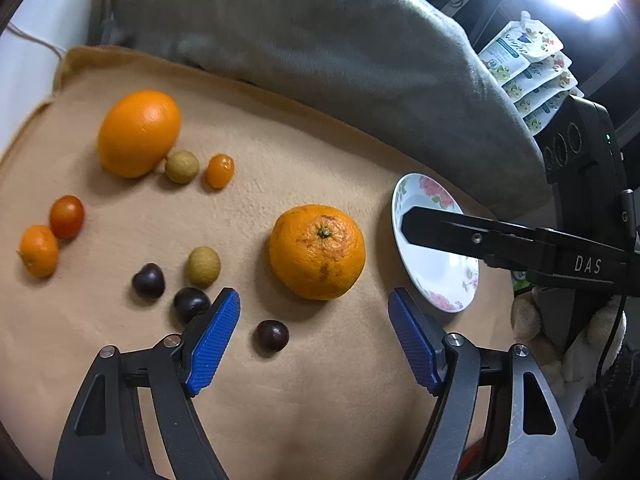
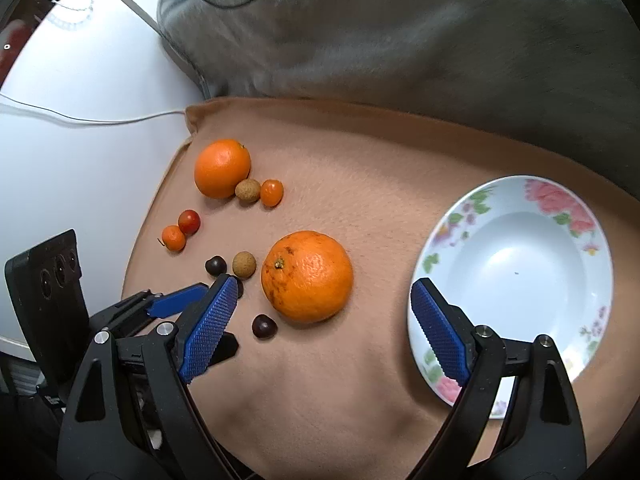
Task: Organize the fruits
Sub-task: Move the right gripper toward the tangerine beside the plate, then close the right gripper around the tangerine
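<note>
A large orange (image 1: 317,252) (image 2: 307,276) lies mid-cloth, just ahead of both open, empty grippers. My left gripper (image 1: 314,340) is open with the orange ahead between its fingers. My right gripper (image 2: 320,332) is open, its right finger over the rim of an empty floral plate (image 2: 516,268) (image 1: 434,268). A second orange (image 1: 138,133) (image 2: 222,168) lies far left with a longan (image 1: 182,166) and kumquat (image 1: 219,170). A tomato (image 1: 67,216), small orange fruit (image 1: 38,250), another longan (image 1: 203,266) and three dark chestnut-like fruits (image 1: 272,336) (image 1: 148,280) (image 1: 191,304) lie nearer.
A tan cloth (image 2: 320,400) covers the surface. A grey blanket (image 2: 400,40) lies behind it. A white table with a cable (image 2: 80,120) is to the left. Stacked packets (image 1: 528,68) stand at the back right.
</note>
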`<state>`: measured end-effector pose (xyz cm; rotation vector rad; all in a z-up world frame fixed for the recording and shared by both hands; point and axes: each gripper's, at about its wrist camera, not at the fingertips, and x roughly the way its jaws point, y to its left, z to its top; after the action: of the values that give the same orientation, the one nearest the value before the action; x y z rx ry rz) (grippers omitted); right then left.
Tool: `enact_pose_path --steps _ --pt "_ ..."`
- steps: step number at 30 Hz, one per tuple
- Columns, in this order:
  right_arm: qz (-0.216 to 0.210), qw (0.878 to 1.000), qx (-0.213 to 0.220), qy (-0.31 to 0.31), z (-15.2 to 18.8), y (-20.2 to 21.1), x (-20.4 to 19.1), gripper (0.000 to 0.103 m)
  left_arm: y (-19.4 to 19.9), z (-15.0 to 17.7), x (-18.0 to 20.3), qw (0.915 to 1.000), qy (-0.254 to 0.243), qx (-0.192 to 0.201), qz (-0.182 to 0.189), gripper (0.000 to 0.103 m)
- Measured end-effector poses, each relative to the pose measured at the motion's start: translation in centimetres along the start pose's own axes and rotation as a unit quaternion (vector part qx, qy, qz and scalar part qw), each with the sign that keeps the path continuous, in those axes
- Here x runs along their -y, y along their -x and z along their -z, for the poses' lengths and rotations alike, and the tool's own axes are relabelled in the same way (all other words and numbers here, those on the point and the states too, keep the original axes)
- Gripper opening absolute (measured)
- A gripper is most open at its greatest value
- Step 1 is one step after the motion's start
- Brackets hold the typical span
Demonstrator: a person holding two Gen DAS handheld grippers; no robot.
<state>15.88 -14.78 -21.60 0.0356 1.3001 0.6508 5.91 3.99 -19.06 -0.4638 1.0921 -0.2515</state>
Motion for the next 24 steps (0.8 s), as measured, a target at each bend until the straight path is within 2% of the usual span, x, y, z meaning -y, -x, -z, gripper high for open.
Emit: enact_pose_path --steps 4,11,24 --pt "-0.006 1.000 -0.015 0.007 -0.4 -1.1 -0.4 0.091 -0.7 -0.1 -0.4 0.9999 0.012 -0.002 0.008 0.073" --pt "-0.011 0.999 -0.035 0.011 -1.2 -2.3 -0.5 0.083 -1.9 0.1 -0.4 0.9992 0.025 -0.014 0.028 0.069" --pt "-0.004 0.997 -0.068 0.019 -1.9 -5.1 -0.8 0.076 -3.0 -0.4 -2.1 0.9981 0.051 -0.021 0.027 0.068"
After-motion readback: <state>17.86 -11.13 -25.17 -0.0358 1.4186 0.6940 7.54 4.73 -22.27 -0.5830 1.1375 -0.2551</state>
